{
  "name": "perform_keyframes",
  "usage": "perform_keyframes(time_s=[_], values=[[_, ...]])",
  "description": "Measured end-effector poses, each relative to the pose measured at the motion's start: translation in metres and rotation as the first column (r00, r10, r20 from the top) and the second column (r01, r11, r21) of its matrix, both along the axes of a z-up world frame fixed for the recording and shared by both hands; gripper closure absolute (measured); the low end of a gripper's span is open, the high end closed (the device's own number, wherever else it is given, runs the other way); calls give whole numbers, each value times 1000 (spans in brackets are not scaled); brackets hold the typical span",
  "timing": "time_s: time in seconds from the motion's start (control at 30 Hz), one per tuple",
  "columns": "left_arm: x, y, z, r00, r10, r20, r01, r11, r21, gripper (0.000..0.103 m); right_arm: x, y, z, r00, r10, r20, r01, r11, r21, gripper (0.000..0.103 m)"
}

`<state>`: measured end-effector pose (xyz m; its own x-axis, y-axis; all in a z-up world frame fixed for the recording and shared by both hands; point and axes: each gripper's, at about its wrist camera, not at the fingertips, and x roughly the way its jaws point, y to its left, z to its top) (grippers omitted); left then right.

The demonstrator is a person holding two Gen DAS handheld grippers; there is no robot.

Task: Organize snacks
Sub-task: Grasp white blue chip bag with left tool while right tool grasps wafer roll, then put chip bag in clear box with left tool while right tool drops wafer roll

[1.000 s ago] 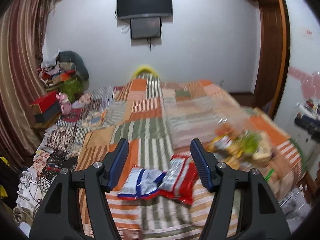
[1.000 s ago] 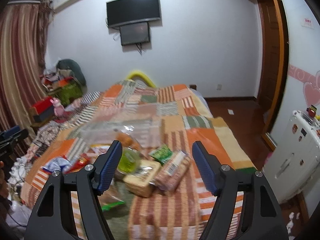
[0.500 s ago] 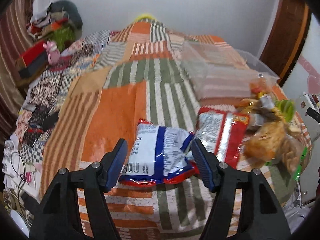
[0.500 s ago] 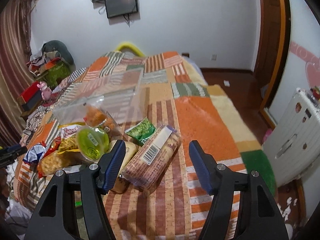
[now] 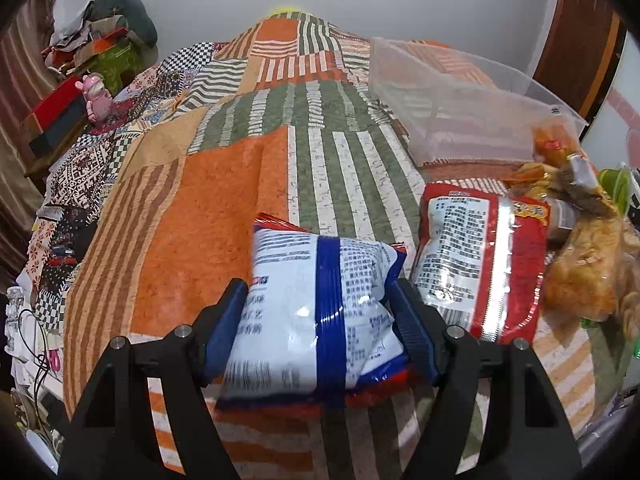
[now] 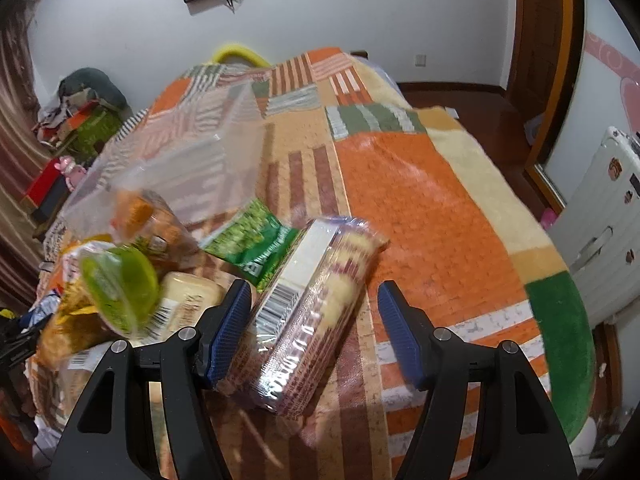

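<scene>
The clear bin (image 5: 460, 120) is empty and snacks lie loose: the left gripper (image 5: 320, 332), jaws opening, straddles a white-and-blue bag (image 5: 316, 312), while the right gripper (image 6: 316, 332) brackets a biscuit pack (image 6: 308, 312), unclamped.

Green-lidded cup (image 6: 120, 284) motion-blurred, label unreadable; clear bin (image 5: 460, 120) perhaps partly behind snack pile (image 5: 580, 248).

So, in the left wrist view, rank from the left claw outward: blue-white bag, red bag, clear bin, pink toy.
1. blue-white bag, between the opening claw fingers.
2. red bag, just right.
3. clear bin, farther back, right.
4. pink toy, far left, off the bedspread.
</scene>
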<state>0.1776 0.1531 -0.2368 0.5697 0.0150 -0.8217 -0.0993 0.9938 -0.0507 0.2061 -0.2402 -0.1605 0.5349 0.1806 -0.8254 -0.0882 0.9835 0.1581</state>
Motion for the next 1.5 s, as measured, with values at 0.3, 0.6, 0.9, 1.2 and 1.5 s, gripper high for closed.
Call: perform_keyframes(time_s=[0.3,0.6,0.9,1.2,1.5], values=[[10,4,-13,1000,29,-1,-29,1000,4,30,-1,4,-7,1000,-11,17,12,999,-47,50],[4,4,-3,998,42,36,-43,999,32,44,4,-3,-6,999,-23,28,24,999,-40,61],[-8,6,22,994,57,93,-60,998,33,46,0,-10,5,998,-39,53,40,999,-11,62],[-6,-7,72,979,28,201,-37,998,40,46,0,-7,39,988,-21,151,17,999,30,62],[11,-26,114,956,-9,295,-2,999,37,46,10,10,65,969,34,244,-47,998,48,62]])
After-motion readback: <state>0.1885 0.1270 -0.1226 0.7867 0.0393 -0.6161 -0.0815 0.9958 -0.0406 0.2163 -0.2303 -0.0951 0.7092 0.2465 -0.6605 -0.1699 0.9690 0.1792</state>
